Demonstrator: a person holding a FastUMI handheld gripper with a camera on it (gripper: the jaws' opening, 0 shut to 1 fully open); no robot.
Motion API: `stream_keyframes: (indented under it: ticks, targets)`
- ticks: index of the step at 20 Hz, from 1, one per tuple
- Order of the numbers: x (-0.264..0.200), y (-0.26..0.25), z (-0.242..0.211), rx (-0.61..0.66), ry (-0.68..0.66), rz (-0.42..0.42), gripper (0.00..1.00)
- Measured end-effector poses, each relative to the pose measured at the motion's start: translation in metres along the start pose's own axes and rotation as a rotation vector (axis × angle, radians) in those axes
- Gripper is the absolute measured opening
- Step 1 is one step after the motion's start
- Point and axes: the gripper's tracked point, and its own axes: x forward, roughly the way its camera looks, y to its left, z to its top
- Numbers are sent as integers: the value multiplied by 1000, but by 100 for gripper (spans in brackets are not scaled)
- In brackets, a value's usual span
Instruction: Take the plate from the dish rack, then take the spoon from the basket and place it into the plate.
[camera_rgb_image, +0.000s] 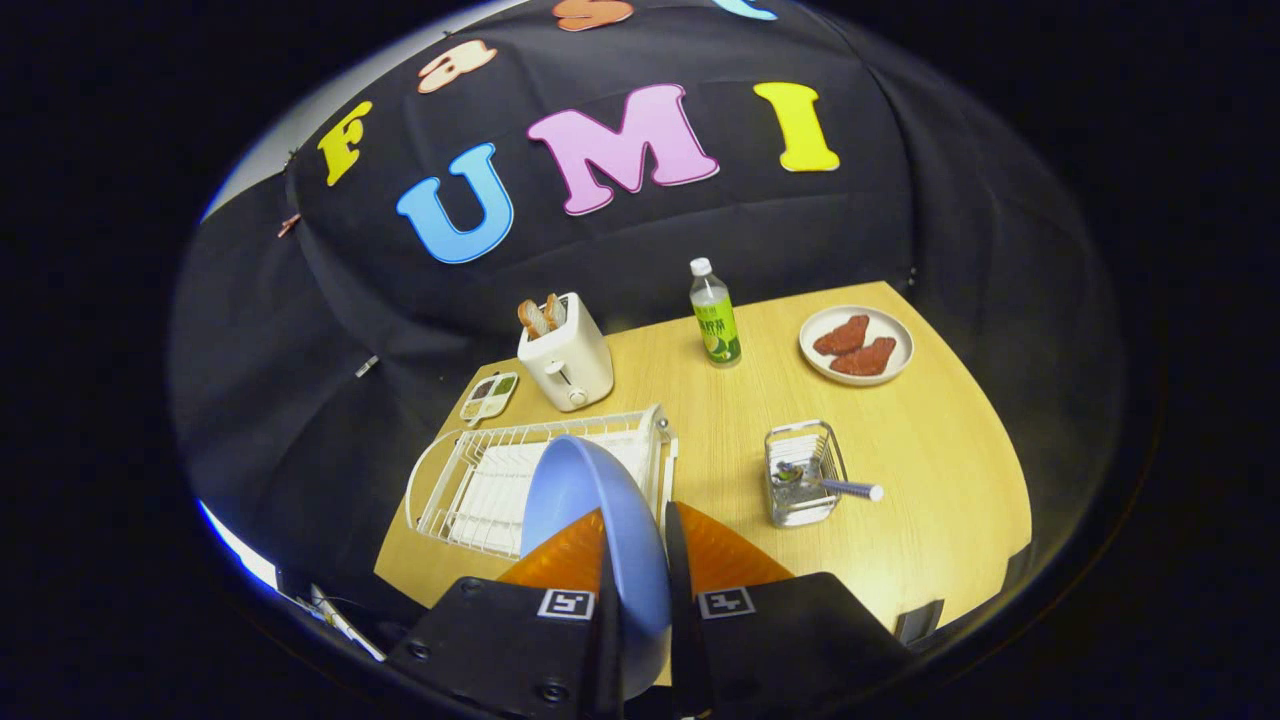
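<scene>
**Inspector:** Gripper view, nearest items first. The gripper (640, 590) has its two fingers drawn close together, with only a narrow gap between them. That gap is taken up by the blue plate (590, 500), which stands on edge, and both fingers (570, 555) press on it, one from each side.

**Clerk:** Where does the plate sit relative to the dish rack?

**Inspector:** It is raised in front of the white wire dish rack (470, 480), covering the rack's right part. Whether its lower rim touches the rack I cannot tell. The rack lies on the near left part of the wooden table (930, 470).

**Clerk:** And the spoon?

**Inspector:** The spoon (835, 486) lies in the small wire basket (800, 475), to the right of the rack and beyond the fingers. Its handle sticks out over the basket's right side.

**Clerk:** Farther back?

**Inspector:** A white toaster (567, 355) with two slices of bread in its slots stands behind the rack. A small tray with compartments (489, 396) lies just to its left. To the right of the toaster stands a bottle with a green label (715, 315). At the far right is a round white plate with two reddish-brown pieces of food (856, 345).
</scene>
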Motion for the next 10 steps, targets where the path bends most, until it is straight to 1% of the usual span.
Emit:
stream_keyframes:
  ticks: [5,7,10]
  targets:
    - [-13,-62,-52,57,102,29,23]
    - [-5,-91,-66,82,138,27,23]
    - [13,-114,-80,143,190,68,23]
